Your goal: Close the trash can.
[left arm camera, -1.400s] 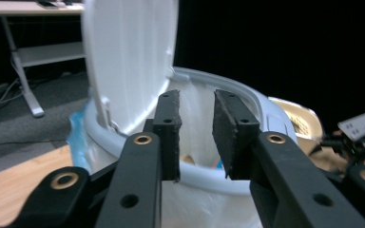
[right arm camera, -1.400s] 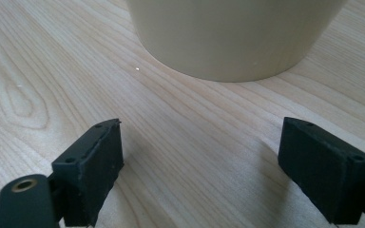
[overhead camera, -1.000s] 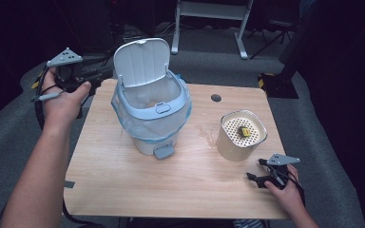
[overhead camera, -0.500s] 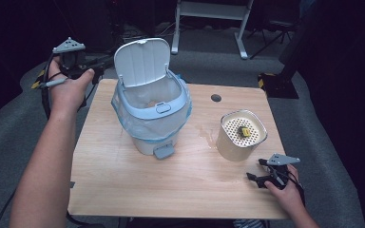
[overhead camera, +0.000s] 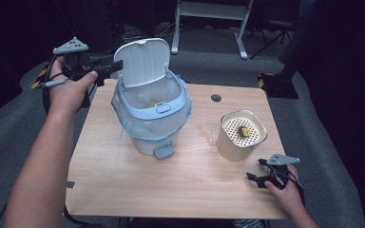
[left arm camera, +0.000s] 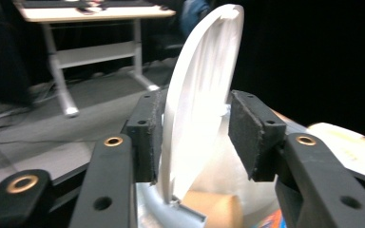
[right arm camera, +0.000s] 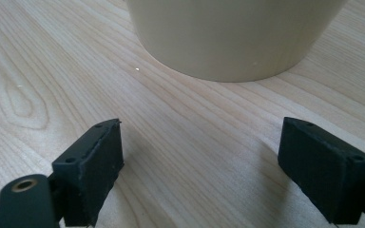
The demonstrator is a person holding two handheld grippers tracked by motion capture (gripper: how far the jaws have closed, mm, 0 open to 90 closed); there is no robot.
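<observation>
From above, one pedal bin [overhead camera: 149, 126] and one cream container [overhead camera: 240, 135] are seen on one wooden table [overhead camera: 123, 175], plus two grippers. Along the left gripper [left arm camera: 195, 137], the raised lid [left arm camera: 199, 95] is caught between jaws that have just been opening, one pad [left arm camera: 147, 133] touching. Along the right gripper [right arm camera: 199, 166], jaws are held apart, nothing gripped.

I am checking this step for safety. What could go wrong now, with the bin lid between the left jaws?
1. The left gripper has just been opening around the raised lid; one pad sits close against it, so pulling away sideways might drag the lid shut.
2. The bin is light-looking; a snag could tip it.
3. The right gripper, open, lies near the cream container and might nudge it.
</observation>
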